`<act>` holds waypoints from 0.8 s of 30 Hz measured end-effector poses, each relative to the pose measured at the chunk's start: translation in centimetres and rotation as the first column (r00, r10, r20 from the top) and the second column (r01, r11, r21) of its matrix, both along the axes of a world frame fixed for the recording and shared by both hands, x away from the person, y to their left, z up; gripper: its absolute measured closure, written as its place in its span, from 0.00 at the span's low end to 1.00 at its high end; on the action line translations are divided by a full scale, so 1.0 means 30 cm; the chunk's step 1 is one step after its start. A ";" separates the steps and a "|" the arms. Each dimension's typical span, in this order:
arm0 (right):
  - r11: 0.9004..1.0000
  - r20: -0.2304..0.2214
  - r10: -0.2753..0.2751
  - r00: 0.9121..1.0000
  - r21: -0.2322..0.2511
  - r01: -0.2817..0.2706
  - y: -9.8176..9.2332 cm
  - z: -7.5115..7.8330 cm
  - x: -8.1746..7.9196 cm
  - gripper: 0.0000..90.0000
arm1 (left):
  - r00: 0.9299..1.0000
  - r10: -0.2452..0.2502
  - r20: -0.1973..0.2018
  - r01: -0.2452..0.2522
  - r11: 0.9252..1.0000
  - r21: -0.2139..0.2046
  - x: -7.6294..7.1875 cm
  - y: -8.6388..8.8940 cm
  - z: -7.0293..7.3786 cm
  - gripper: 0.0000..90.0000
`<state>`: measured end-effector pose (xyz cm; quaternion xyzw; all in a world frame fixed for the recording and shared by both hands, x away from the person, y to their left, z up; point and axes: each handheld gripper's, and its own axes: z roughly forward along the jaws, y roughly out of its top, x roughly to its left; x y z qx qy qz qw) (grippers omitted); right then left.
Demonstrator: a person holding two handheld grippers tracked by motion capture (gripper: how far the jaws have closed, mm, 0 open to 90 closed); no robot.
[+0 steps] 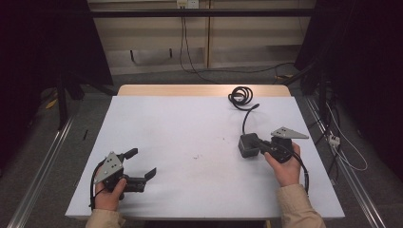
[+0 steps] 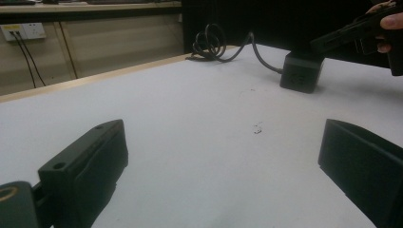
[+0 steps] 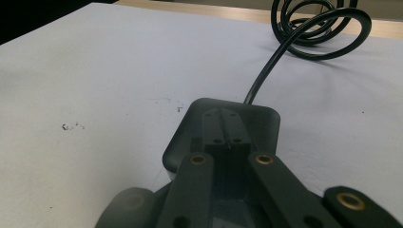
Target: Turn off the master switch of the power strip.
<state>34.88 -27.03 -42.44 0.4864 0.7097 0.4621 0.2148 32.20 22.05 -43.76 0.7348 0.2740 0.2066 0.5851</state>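
Here we are at the white bench (image 1: 190, 123), and the action sits on the right side. The right gripper (image 1: 260, 144) has its jaws pressed together over the top of a dark power adapter block (image 1: 247, 145); in the right gripper view the two jaw tips meet with barely a seam between them, resting on the block's top face (image 3: 223, 124) rather than clamping its sides. So nothing is gripped there, as far as I can judge.

The block stands right of centre, its black cable (image 1: 245, 115) running away to a loose coil (image 1: 241, 95) by the far edge.

Down at the near left, the left gripper (image 1: 141, 165) hovers with jaws spread wide, holding nothing.

Now, that adapter looks rigid, compact and fairly dense, with smooth rounded corners that could slip. The flat opposite sides are my pick for a hold. The cable is springy and will drag behind, so expect it to tug.
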 end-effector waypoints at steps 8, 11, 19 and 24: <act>1.000 -0.001 0.002 1.000 -0.012 -0.002 0.001 0.000 0.000 1.00 | 1.000 0.000 -0.002 0.000 1.000 -0.003 0.000 0.000 0.000 0.03; 1.000 -0.003 0.002 1.000 -0.010 -0.002 0.002 -0.001 0.000 1.00 | 1.000 -0.001 -0.003 0.001 1.000 -0.004 0.000 0.001 -0.001 0.03; 1.000 -0.001 0.007 1.000 -0.015 -0.007 0.001 -0.004 0.002 1.00 | 1.000 0.004 -0.003 -0.004 1.000 -0.005 0.000 0.002 0.000 0.03; 1.000 0.000 0.009 1.000 -0.021 -0.009 0.001 -0.006 0.002 1.00 | 1.000 0.005 -0.003 -0.005 1.000 -0.006 -0.001 0.003 0.000 0.02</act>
